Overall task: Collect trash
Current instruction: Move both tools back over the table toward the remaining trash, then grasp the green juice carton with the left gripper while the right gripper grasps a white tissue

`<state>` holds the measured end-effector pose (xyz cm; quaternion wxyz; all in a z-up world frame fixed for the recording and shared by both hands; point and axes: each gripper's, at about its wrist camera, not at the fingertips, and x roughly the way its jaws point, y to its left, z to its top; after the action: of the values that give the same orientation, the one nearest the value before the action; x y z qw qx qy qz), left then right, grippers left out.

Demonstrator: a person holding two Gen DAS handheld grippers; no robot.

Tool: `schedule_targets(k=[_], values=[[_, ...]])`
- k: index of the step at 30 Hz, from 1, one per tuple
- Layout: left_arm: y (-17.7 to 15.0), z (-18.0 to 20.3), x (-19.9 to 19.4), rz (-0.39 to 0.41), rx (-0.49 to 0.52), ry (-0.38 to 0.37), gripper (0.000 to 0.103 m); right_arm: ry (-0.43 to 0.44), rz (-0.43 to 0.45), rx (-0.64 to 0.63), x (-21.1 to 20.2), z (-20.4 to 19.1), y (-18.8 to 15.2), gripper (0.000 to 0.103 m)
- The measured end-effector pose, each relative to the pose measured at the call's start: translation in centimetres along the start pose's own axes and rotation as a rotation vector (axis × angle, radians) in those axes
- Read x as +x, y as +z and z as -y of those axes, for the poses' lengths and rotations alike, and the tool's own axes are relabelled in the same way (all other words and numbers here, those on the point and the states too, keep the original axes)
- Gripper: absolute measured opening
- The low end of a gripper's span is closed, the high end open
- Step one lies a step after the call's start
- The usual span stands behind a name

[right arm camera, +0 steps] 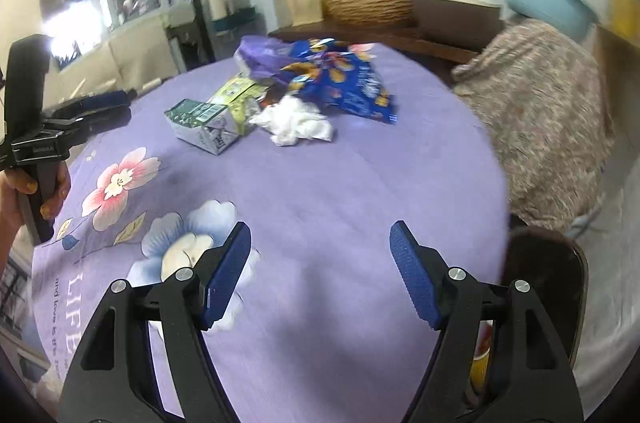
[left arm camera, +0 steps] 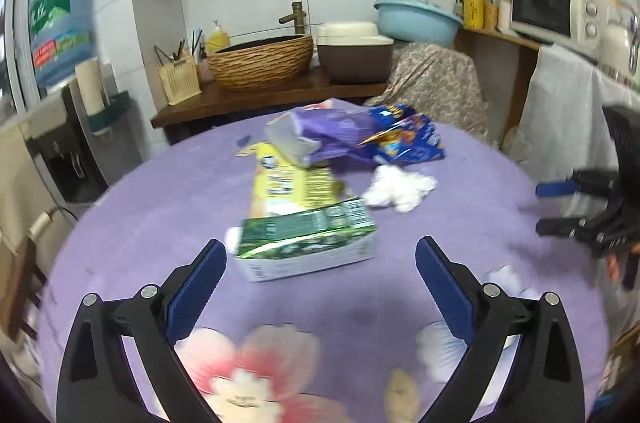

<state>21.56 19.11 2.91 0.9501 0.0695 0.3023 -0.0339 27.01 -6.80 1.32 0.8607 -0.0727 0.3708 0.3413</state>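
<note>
Left gripper [left arm camera: 321, 255] wide open, nothing between the blue pads, hanging over the purple flowered tablecloth [left arm camera: 160, 207] just short of the green carton [left arm camera: 308, 243]. Right gripper [right arm camera: 320, 243] open and empty too, well back from the pile. Trash heaped mid-table toward the far side: green carton lying on its side nearest, yellow box [left arm camera: 288, 183] touching behind it, crumpled white tissue [left arm camera: 400, 189] to the right, then purple wrapper [left arm camera: 324, 135] and blue snack bag [left arm camera: 408, 137] at the far end. Nothing blocking the way. Woven basin [left arm camera: 260, 63] and microwave [left arm camera: 556, 9] beyond.
</note>
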Motion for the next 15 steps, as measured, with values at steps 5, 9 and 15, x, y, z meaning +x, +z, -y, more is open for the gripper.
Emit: schedule_targets(k=[5, 9, 15], values=[[0.2, -1.8, 2.1, -0.083, 0.115, -0.024, 0.094, 0.033, -0.066, -0.069, 3.8, -1.9, 3.4, 0.072], [0.3, -2.2, 3.2, -0.109, 0.151, -0.072, 0.094, -0.018, -0.110, -0.135, 7.3, -3.1, 5.6, 0.072], [0.4, -0.9, 4.4, -0.149, 0.278, -0.103, 0.094, -0.052, -0.170, -0.118, 11.8, -2.6, 7.8, 0.072]])
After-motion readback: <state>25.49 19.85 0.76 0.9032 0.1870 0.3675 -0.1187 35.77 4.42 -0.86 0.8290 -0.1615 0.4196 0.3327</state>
